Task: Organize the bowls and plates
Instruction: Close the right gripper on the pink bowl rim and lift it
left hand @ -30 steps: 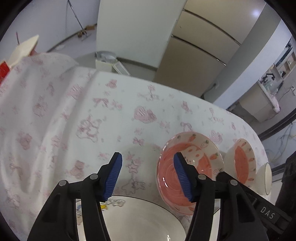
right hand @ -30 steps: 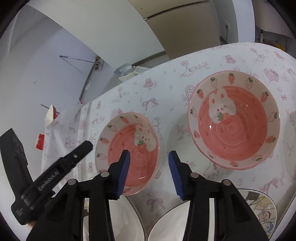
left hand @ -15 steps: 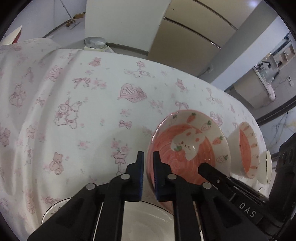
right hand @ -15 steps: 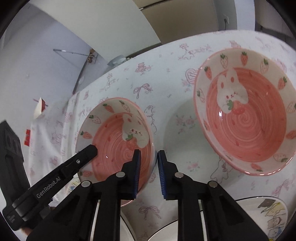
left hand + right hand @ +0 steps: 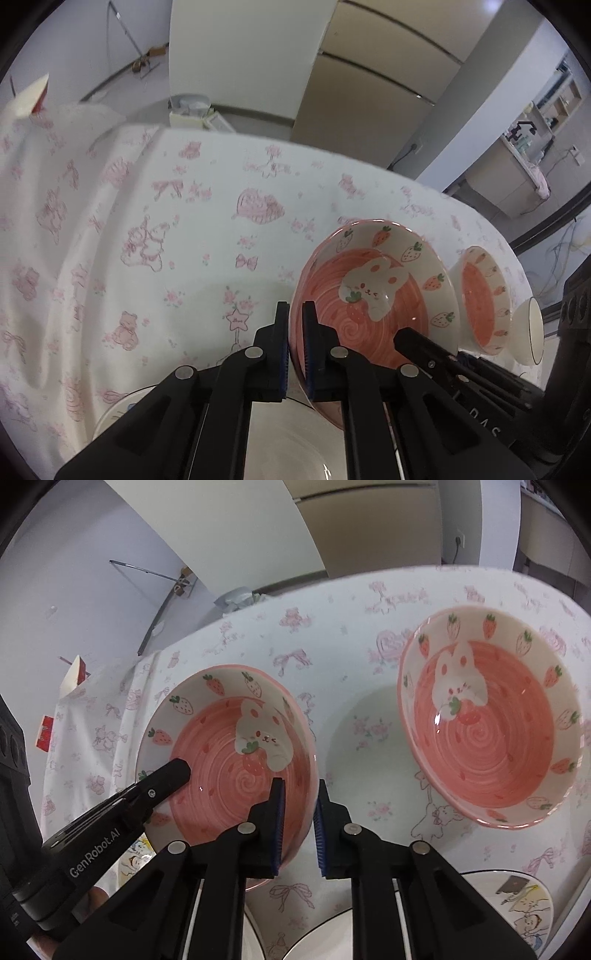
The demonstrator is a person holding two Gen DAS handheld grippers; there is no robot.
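Pink strawberry-rabbit ceramic bowl [image 5: 373, 306]: your left gripper [image 5: 295, 347] just clamped its rim, right gripper [image 5: 298, 823] closing opposite — ready to lift.

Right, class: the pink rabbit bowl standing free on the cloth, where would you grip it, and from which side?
Pinch the free pink bowl by its near rim, coming down from above, one finger inside and one outside. Its flared wall looks too wide to span, and its mouth faces up.
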